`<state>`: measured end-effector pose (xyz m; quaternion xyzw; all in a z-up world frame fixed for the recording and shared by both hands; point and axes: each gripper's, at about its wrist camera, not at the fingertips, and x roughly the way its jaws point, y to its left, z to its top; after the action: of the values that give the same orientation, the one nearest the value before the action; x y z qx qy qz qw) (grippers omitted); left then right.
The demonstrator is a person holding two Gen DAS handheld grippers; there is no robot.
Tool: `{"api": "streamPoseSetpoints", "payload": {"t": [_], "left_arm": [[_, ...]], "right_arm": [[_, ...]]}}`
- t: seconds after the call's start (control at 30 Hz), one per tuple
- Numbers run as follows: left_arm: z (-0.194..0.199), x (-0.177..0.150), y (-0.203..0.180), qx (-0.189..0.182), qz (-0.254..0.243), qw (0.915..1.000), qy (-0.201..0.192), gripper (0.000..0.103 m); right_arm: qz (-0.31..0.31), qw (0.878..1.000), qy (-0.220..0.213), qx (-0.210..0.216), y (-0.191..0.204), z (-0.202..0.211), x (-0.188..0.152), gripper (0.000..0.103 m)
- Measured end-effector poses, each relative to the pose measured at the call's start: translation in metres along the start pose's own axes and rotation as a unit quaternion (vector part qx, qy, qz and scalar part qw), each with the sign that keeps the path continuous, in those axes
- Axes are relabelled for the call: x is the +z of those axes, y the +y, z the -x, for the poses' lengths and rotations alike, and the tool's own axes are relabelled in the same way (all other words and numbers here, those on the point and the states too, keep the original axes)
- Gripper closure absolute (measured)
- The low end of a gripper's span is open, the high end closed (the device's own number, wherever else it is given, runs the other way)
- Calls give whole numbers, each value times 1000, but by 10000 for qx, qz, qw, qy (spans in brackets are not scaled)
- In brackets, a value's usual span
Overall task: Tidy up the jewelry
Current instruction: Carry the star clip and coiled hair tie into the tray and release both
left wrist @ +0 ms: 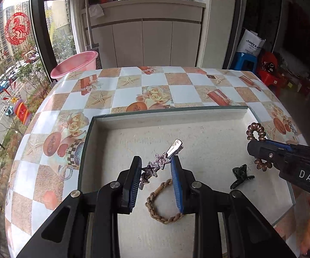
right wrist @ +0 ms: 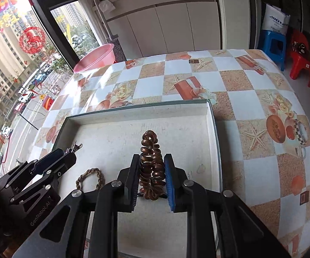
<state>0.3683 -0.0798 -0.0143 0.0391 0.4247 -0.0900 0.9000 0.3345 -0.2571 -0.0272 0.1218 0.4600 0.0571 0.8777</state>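
I find the task partly done: the shallow white-lined tray [left wrist: 197, 116] already holds a braided tan hair tie [left wrist: 155, 210], lying just below my left gripper [left wrist: 156, 168], and a dark green claw clip [left wrist: 240, 175], off to its right. That gripper clamps a rhinestone star hair clip [left wrist: 161, 161] across its jaws above the tray floor. My right gripper [right wrist: 151, 172] squeezes a coppery spiral hair tie [right wrist: 150, 167], also over the tray. I judge both held pieces remain to be set down.

tray [left wrist: 103, 124] on table [left wrist: 176, 94] | braided band [left wrist: 163, 204] in tray, claw clip [left wrist: 240, 175] right of it | basin [left wrist: 75, 63] behind table
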Motion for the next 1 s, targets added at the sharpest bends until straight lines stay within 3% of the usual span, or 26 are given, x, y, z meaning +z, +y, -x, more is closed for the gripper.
{"api": "streamPoseSetpoints", "payload": {"t": [0.4, 0.6, 0.73, 0.97, 1.0], "left_arm": [[-26, -9, -13, 418, -342, 9983, 220, 62], [-25, -8, -12, 439, -326, 9982, 252, 61], [-21, -6, -11, 433, -267, 9984, 257, 61], [-6, 0, -11, 313, -137, 9992, 207, 61], [-3, 1, -11, 292, -118, 9993, 186, 51]], "right_arm": [[-185, 9996, 223, -34, -14, -33, -10, 75], [-197, 9994, 258, 78, -12, -32, -9, 62], [-373, 9990, 124, 218, -15, -22, -6, 47], [-690, 9966, -136, 421, -25, 2, -2, 44], [-719, 9963, -183, 433, -25, 6, -2, 43]]}}
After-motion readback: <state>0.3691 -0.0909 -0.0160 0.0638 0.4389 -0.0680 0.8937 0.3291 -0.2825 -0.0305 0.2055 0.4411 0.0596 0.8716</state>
